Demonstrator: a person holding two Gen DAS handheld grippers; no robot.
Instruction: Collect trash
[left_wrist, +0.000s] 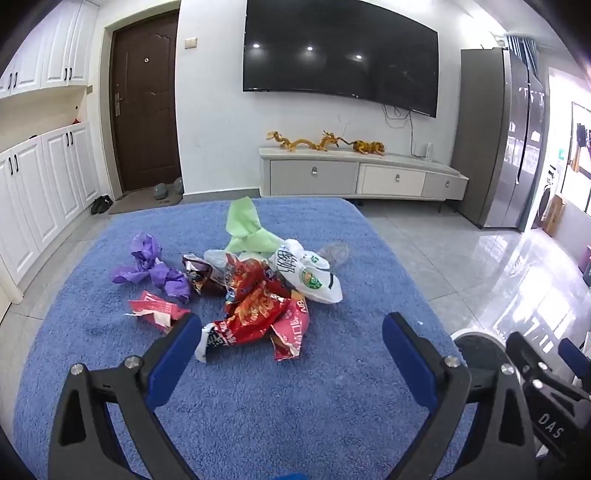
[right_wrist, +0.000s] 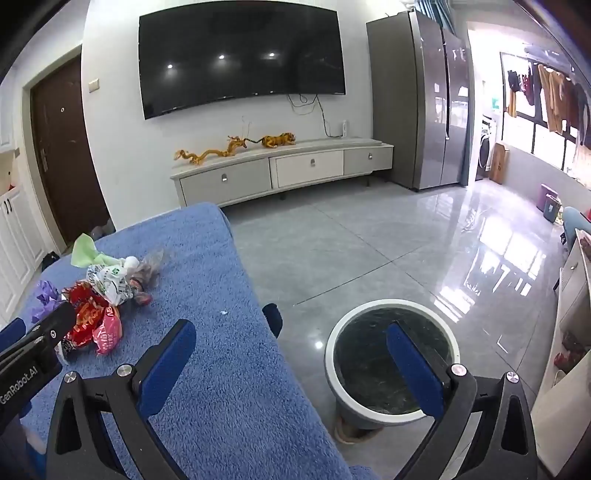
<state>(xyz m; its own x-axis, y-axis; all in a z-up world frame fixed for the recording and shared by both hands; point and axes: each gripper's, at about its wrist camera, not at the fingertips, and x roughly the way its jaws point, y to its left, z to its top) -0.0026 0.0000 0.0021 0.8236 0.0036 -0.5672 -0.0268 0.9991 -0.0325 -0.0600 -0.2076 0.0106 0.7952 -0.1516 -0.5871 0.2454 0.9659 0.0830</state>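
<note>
A pile of trash lies on the blue-towelled table (left_wrist: 258, 406): red snack wrappers (left_wrist: 258, 310), a white printed bag (left_wrist: 310, 277), a green bag (left_wrist: 243, 225), purple crumpled bags (left_wrist: 155, 269), a pink torn wrapper (left_wrist: 155, 308) and a clear bag (left_wrist: 334, 253). My left gripper (left_wrist: 291, 328) is open and empty, just short of the red wrappers. My right gripper (right_wrist: 291, 336) is open and empty, over the table's right edge, with a round white-rimmed bin (right_wrist: 391, 354) on the floor beyond it. The pile (right_wrist: 99, 295) shows at the left of the right wrist view.
A TV cabinet (left_wrist: 362, 173) with dragon figures stands against the far wall under a TV (left_wrist: 340, 51). A grey fridge (left_wrist: 495, 136) is to the right. White cupboards (left_wrist: 44, 177) and a brown door (left_wrist: 146, 103) are to the left. The floor is glossy tile (right_wrist: 388, 251).
</note>
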